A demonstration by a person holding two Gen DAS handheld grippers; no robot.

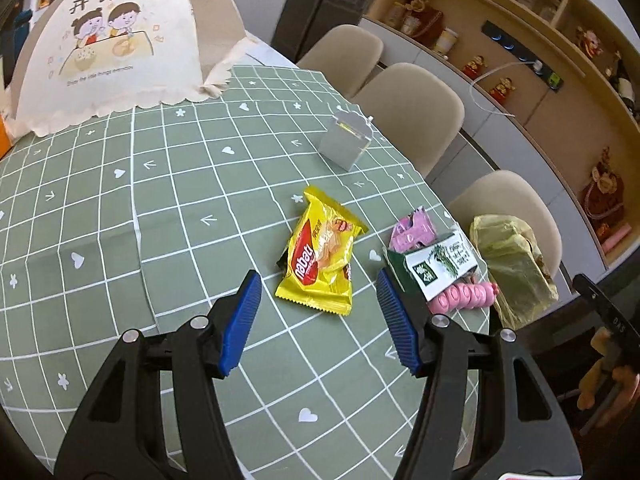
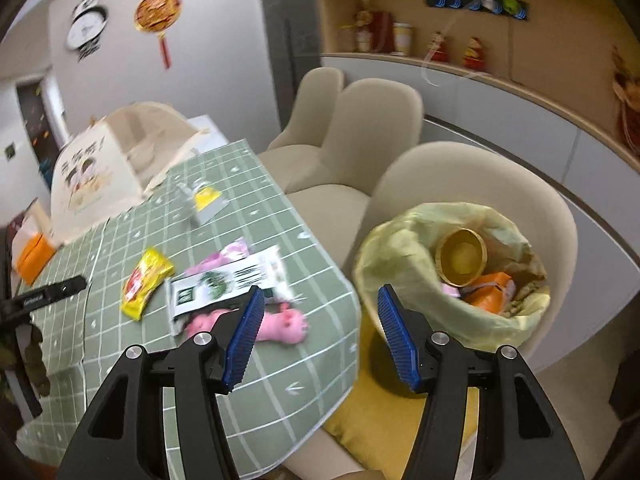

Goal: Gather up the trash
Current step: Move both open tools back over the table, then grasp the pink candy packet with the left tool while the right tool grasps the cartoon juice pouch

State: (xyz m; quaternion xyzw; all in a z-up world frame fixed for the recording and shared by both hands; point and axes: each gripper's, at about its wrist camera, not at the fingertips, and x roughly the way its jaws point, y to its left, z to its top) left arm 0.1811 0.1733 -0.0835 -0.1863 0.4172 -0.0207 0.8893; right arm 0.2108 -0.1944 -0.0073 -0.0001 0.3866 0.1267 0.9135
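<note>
A yellow snack wrapper [image 1: 320,256] lies flat on the green checked tablecloth [image 1: 120,240], just ahead of my left gripper [image 1: 318,300], which hangs open and empty above it. To its right lie a green-and-white packet [image 1: 438,266], a pink wrapper [image 1: 412,232] and a pink sausage-shaped pack [image 1: 464,296]. A yellow-green trash bag [image 2: 404,264] stands open on a beige chair [image 2: 480,176], holding a gold bowl [image 2: 460,256] and an orange pack [image 2: 486,288]. My right gripper [image 2: 320,324] is open and empty over the gap between table edge and bag. The same wrapper [image 2: 146,280], packet [image 2: 224,284] and pink pack [image 2: 280,326] show at its left.
A cream fabric food cover [image 1: 120,48] stands at the far end of the table, and a small grey box [image 1: 346,140] near the right edge. An orange box [image 2: 34,256] sits at the left. More beige chairs [image 1: 408,108] line the table's side, with wall shelves behind.
</note>
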